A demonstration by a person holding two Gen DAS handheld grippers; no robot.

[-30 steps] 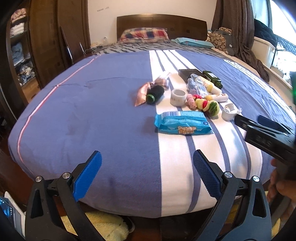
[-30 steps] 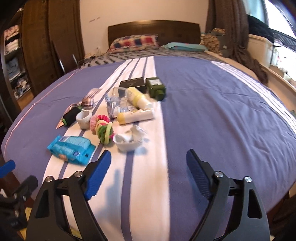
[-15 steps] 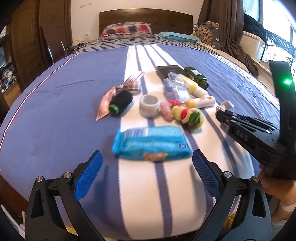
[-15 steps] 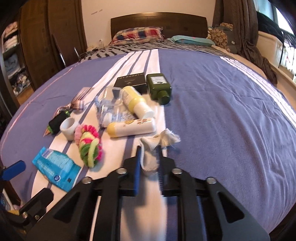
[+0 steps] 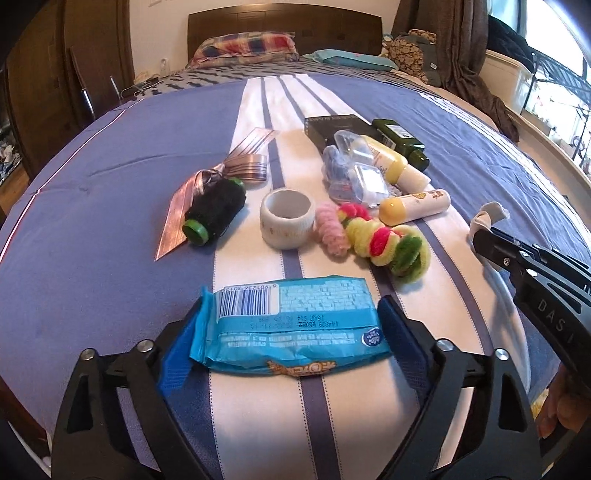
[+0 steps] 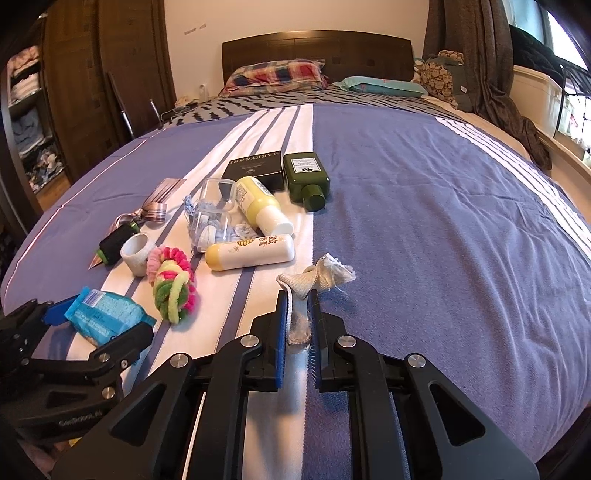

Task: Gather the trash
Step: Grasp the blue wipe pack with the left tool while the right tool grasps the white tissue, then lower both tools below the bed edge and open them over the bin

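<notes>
Item 1: crumpled white scrap (image 6: 317, 277), on the bed (image 6: 443, 221) at the white/blue stripe edge. Right gripper (image 6: 300, 325) now clamped on it; was wide open w/ scrap loose a sec ago.
Item 2: blue wrapper (image 5: 291, 328), near the bed's front edge. Left gripper (image 5: 288, 336) straddles it, jaws closing, pads not yet pressing; earlier it hung well short.

Pretty standard bedroom. Big bed (image 6: 424, 206) with a blue cover, white stripes running down it, and a dark wooden headboard (image 6: 317, 51) against a plain off-white wall (image 6: 295, 18). Plaid pillow (image 6: 275, 75) and a teal one (image 6: 380, 86) up top. Dark wood wardrobe (image 6: 107, 74) on the left with open shelves of folded clothes. Brown curtain (image 6: 469, 48) on the right, daylight pouring in through the window (image 6: 554, 26).
</notes>
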